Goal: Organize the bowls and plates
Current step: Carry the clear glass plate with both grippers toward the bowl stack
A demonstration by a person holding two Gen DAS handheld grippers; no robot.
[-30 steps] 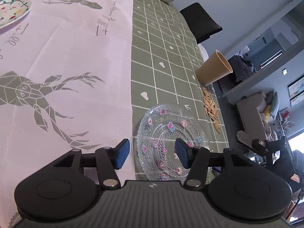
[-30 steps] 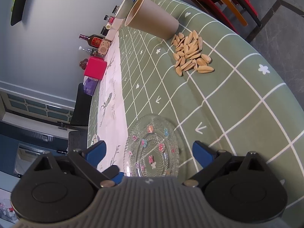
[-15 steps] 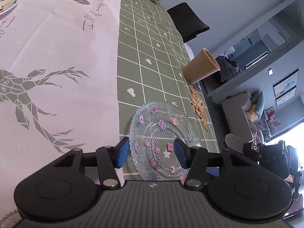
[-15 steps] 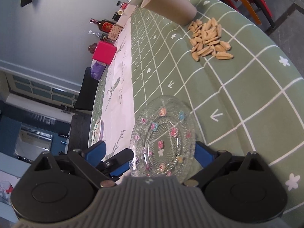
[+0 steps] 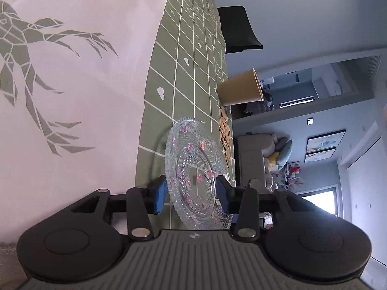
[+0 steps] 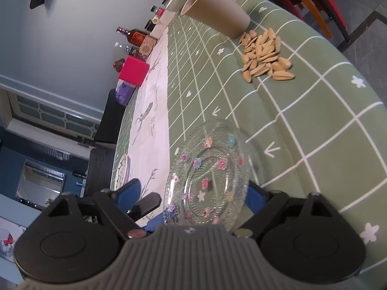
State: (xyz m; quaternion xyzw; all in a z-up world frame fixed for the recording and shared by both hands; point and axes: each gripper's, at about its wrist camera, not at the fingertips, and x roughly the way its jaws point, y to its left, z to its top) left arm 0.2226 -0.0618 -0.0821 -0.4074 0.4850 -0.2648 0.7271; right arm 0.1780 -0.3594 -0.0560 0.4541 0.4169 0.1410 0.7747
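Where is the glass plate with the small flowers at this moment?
In both wrist views the glass plate sits between the tongs, on the green checked cloth beside the white runner, nearer than the seeds and paper cup.

It is a home: a sofa (image 5: 251, 154) with cushions, framed pictures (image 5: 323, 146) on the wall, and a worktop with a green checked tablecloth (image 6: 302, 111).
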